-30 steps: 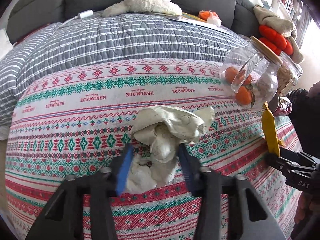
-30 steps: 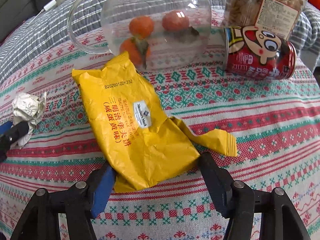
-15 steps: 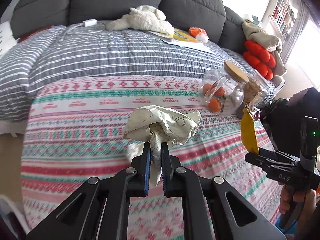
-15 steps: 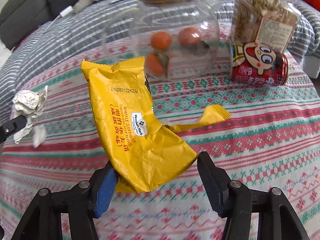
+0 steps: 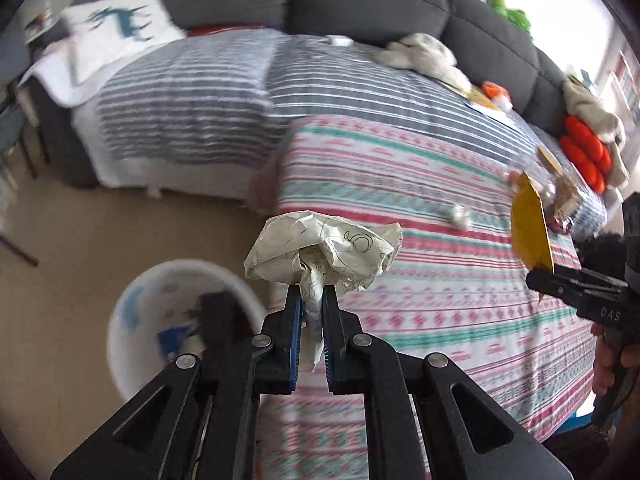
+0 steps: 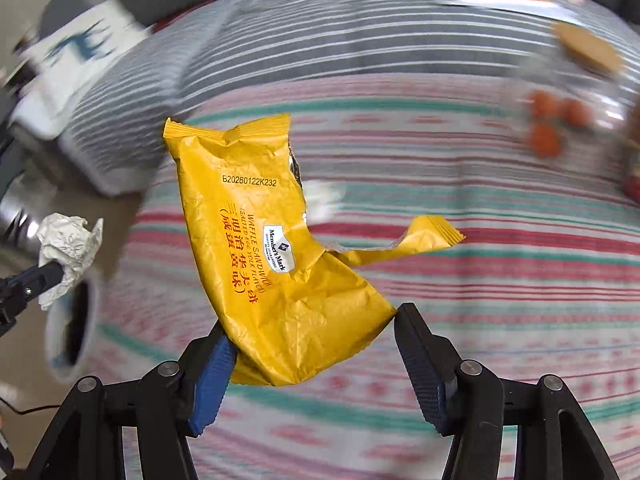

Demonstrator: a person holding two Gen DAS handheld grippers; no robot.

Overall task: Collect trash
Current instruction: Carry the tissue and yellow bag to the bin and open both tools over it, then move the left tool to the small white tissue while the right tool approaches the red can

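Observation:
My left gripper (image 5: 311, 300) is shut on a crumpled white paper wad (image 5: 324, 250) and holds it in the air over the table's left edge, above and right of a white trash bin (image 5: 160, 320) on the floor. My right gripper (image 6: 316, 336) is shut on a torn yellow snack wrapper (image 6: 260, 248), held wide at its bottom corners and lifted off the table. The wrapper also shows in the left wrist view (image 5: 530, 228), and the paper wad in the right wrist view (image 6: 68, 248). A small white scrap (image 5: 460, 214) lies on the patterned tablecloth (image 5: 420, 280).
The bin holds some trash. A jar with oranges (image 6: 552, 120), a cork lid (image 6: 588, 50) and a red can (image 6: 634, 188) stand at the table's far right. Behind is a grey sofa (image 5: 360, 4) with a striped blanket (image 5: 224, 92), pillow and plush toys.
Both grippers have lifted their trash off the table and swung left toward the floor bin. The left gripper closed on the paper wad a second ago.

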